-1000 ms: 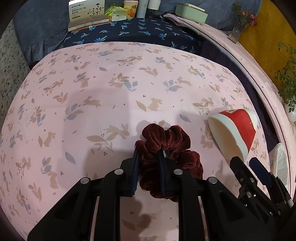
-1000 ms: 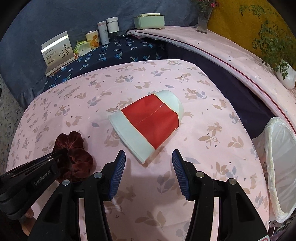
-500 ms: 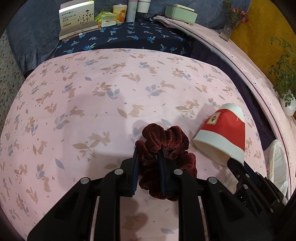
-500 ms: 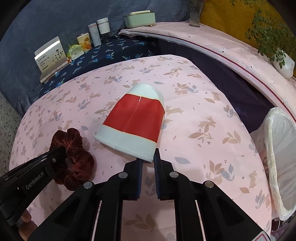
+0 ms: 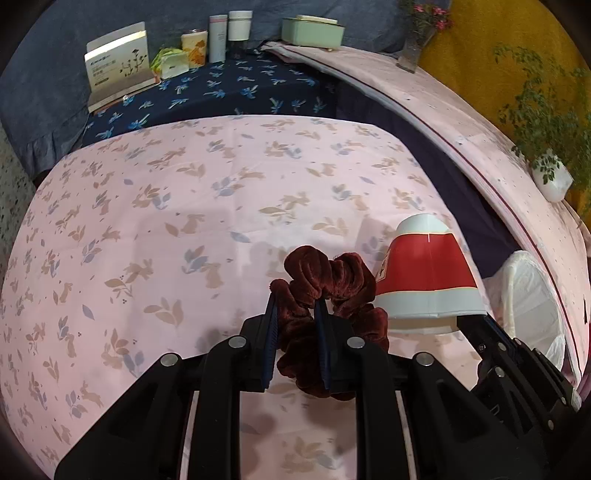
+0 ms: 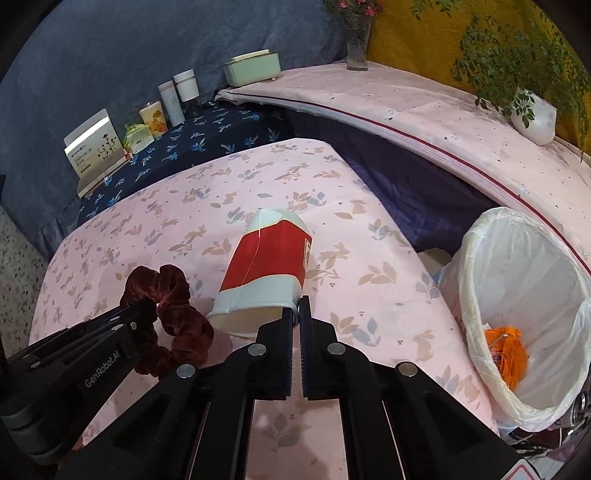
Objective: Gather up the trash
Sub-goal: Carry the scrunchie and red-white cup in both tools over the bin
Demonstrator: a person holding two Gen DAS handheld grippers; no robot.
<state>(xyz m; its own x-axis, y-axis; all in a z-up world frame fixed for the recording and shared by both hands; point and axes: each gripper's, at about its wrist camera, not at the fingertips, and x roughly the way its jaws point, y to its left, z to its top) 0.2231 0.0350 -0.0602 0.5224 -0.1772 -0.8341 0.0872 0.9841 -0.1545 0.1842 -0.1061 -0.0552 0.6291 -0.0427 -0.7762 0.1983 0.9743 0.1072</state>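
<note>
A dark red velvet scrunchie [image 5: 325, 291] hangs between the fingers of my left gripper [image 5: 297, 306], which is shut on it above the pink rabbit-print cloth [image 5: 184, 206]. My right gripper [image 6: 295, 310] is shut on the rim of a flattened red and white paper cup [image 6: 269, 266], which it holds off the cloth. The cup [image 5: 424, 273] also shows at the right of the left wrist view, beside the scrunchie [image 6: 166, 295]. A bin lined with a white bag [image 6: 524, 295] stands at the right, with orange trash [image 6: 506, 350] inside.
At the back, on a dark blue floral cloth [image 5: 221, 92], stand a card box [image 5: 118, 70], small packets, two bottles [image 5: 229, 33] and a green tissue box [image 5: 314, 31]. A pink-covered ledge [image 6: 424, 118] carries a vase and a potted plant [image 6: 532, 114].
My right gripper has shut on the cup's rim and lifted it off the cloth. Both grippers have moved right, toward the bin, with the scrunchie still in the left one.
</note>
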